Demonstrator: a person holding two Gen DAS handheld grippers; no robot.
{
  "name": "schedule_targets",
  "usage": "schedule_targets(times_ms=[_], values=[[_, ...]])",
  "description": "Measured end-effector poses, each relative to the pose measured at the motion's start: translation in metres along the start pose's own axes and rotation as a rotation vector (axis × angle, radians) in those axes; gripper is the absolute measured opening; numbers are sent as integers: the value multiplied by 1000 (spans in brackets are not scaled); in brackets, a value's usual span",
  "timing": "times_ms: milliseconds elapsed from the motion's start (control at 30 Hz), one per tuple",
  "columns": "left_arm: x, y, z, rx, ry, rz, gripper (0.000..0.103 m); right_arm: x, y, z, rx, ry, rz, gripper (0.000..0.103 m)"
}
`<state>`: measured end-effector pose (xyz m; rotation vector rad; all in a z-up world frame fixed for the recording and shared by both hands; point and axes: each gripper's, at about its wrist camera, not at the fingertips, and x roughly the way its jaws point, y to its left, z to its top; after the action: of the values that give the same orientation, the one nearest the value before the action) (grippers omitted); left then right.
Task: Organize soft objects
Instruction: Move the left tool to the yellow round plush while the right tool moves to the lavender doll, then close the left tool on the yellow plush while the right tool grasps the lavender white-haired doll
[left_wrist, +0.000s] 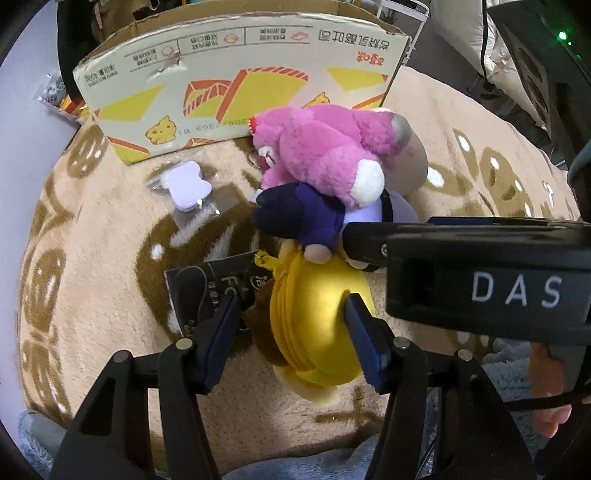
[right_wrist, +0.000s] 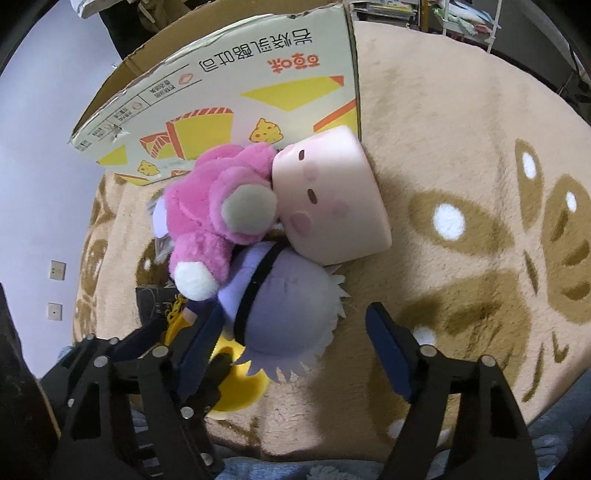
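A pile of soft toys lies on a beige patterned rug in front of a cardboard box. A pink plush bear lies on top of a purple-clothed doll with a lavender head. A pale pink cube plush sits beside them. A yellow round zip pouch lies nearest. My left gripper is open, its jaws either side of the yellow pouch. My right gripper is open, its jaws either side of the doll's lavender head; its body shows in the left wrist view.
The box stands open at the rug's far edge. A lavender item in a clear bag and a black card lie on the rug. Snack packets lie beyond the rug's left edge. A blue-grey blanket borders the front.
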<state>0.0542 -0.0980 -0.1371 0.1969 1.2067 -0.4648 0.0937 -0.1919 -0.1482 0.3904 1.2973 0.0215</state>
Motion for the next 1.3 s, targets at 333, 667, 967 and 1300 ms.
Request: schedule_targets(times_ms=[333, 667, 967, 1300], values=[[3, -6, -4, 15, 14, -34, 48, 9, 13, -1, -43, 15, -36, 65], [1, -2, -6, 6, 10, -46, 43, 4, 6, -3, -31, 2, -22, 65], [-2, -7, -6, 25, -10, -25, 43, 1, 7, -5, -37, -24, -41, 64], [-14, -9, -6, 55, -47, 9, 40, -6, 9, -8, -40, -60, -64, 63]])
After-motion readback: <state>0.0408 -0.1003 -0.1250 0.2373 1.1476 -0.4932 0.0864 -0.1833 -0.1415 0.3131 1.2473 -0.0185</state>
